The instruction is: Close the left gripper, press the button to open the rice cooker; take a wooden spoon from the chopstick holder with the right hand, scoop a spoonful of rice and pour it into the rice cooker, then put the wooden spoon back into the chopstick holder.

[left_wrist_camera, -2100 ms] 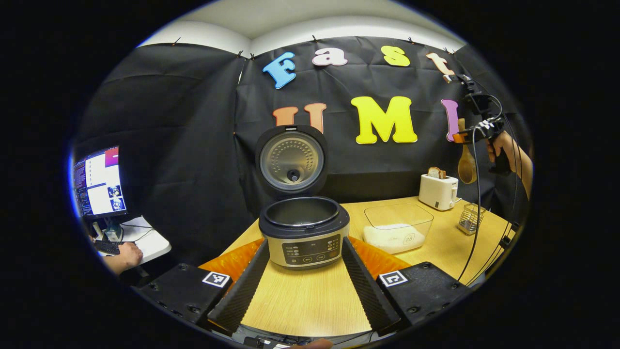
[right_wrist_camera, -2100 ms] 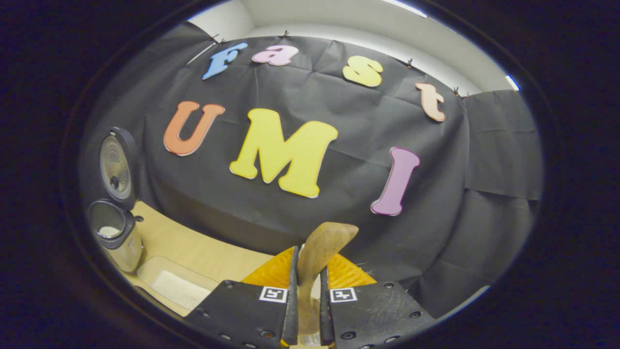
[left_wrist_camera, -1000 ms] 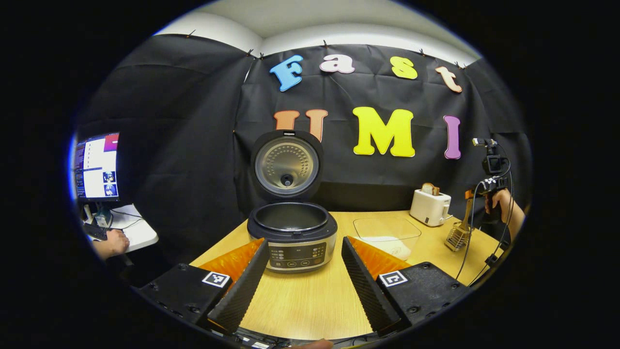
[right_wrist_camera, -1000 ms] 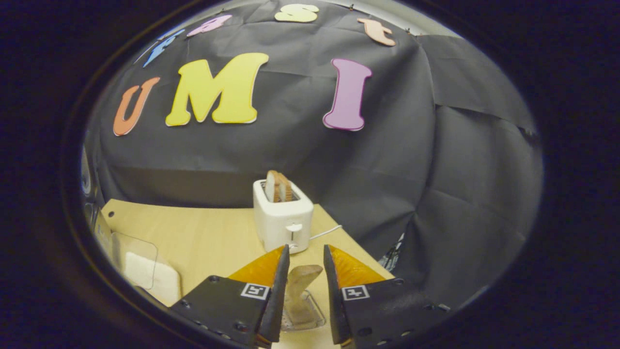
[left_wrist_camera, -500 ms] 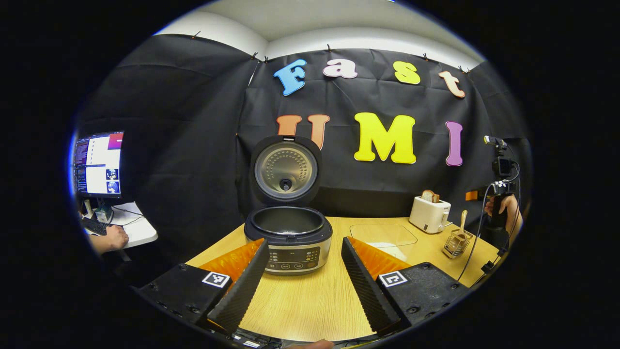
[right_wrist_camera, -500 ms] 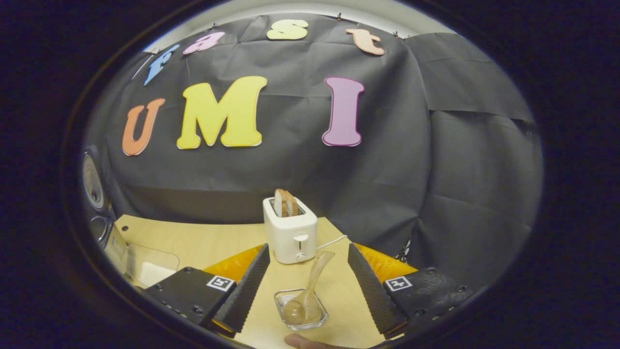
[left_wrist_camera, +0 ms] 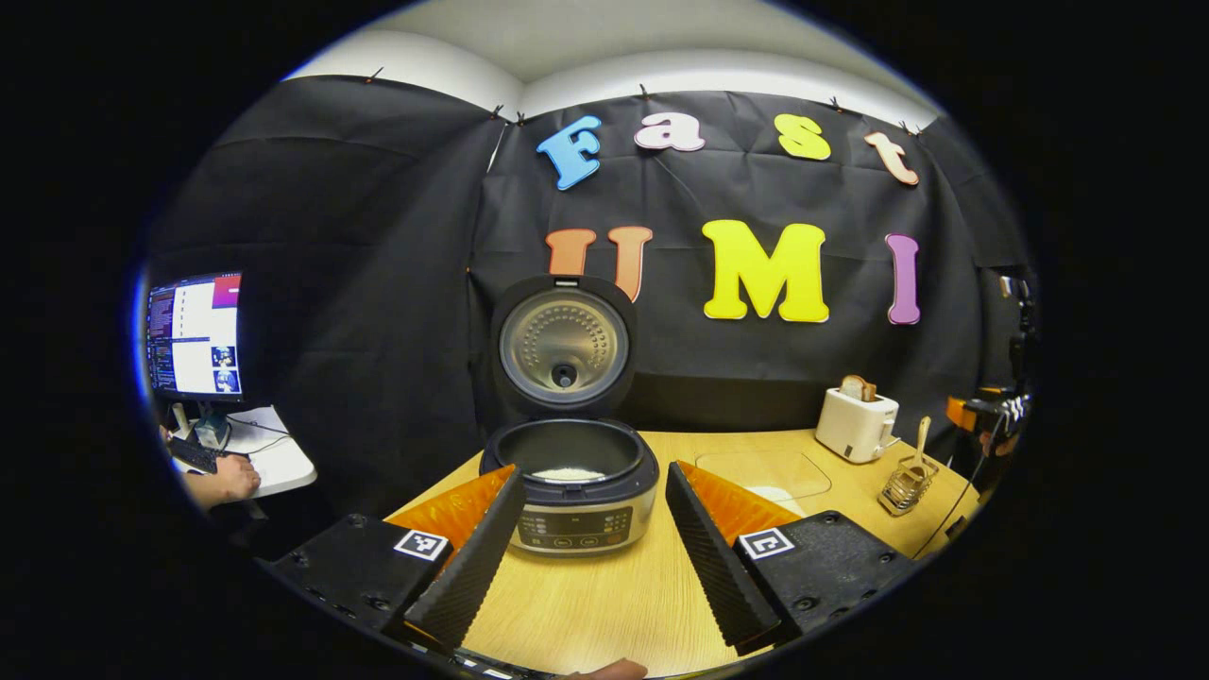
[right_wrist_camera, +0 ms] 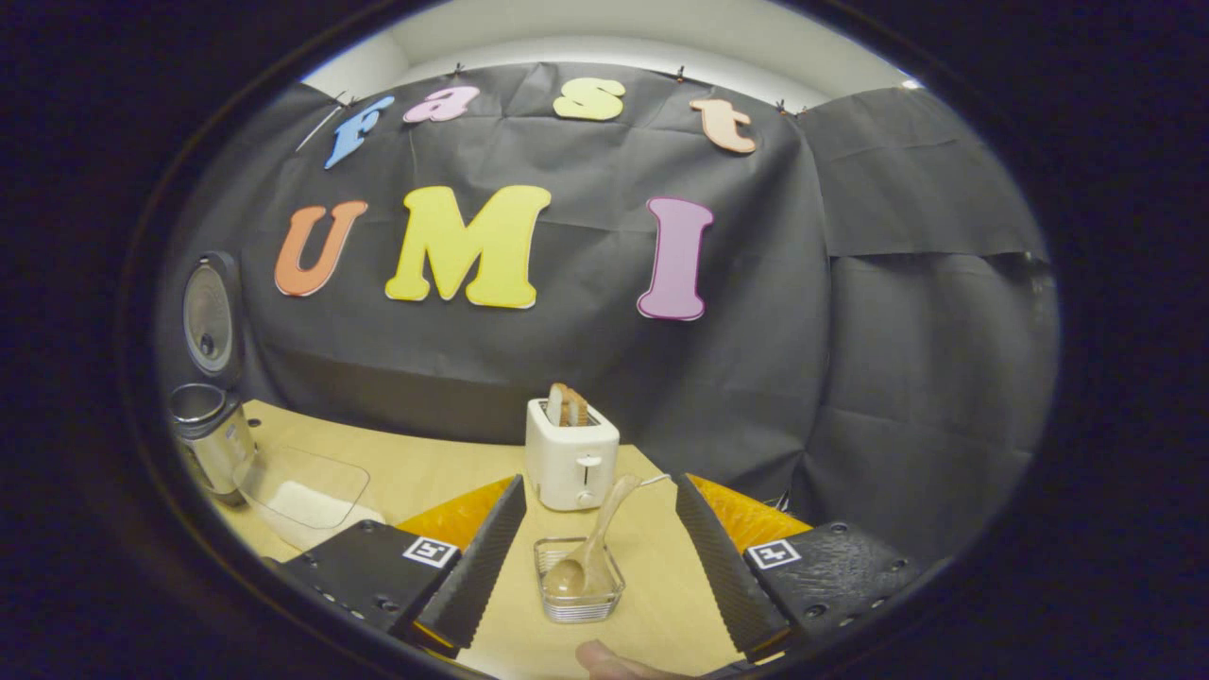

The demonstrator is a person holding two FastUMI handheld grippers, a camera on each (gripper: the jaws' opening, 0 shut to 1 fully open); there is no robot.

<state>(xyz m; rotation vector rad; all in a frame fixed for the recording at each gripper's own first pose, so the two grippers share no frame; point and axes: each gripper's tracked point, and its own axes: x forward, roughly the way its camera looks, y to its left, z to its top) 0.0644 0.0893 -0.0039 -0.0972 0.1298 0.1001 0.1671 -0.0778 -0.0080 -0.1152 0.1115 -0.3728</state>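
Observation:
The rice cooker [left_wrist_camera: 569,496] stands on the table with its lid [left_wrist_camera: 563,342] up, and white rice shows in its pot. My left gripper [left_wrist_camera: 590,501] is open, its fingers framing the cooker from nearer the table's front. The wooden spoon [right_wrist_camera: 590,548] rests bowl-down in the wire chopstick holder [right_wrist_camera: 576,579], handle leaning up to the right. My right gripper [right_wrist_camera: 597,529] is open just behind the holder, apart from the spoon. The holder [left_wrist_camera: 905,484] with the spoon also appears at the table's right end in the left gripper view. The cooker [right_wrist_camera: 210,444] sits far left in the right gripper view.
A clear box of rice [left_wrist_camera: 767,475] lies between cooker and holder. A white toaster [right_wrist_camera: 570,460] with bread stands behind the holder, its cord trailing right. A monitor [left_wrist_camera: 194,332] and a person's hand [left_wrist_camera: 225,479] on a side desk are at the far left.
My right gripper lowered the spoon into the holder, let go of it, opened wide and drew back. My left gripper stayed open and shifted slightly.

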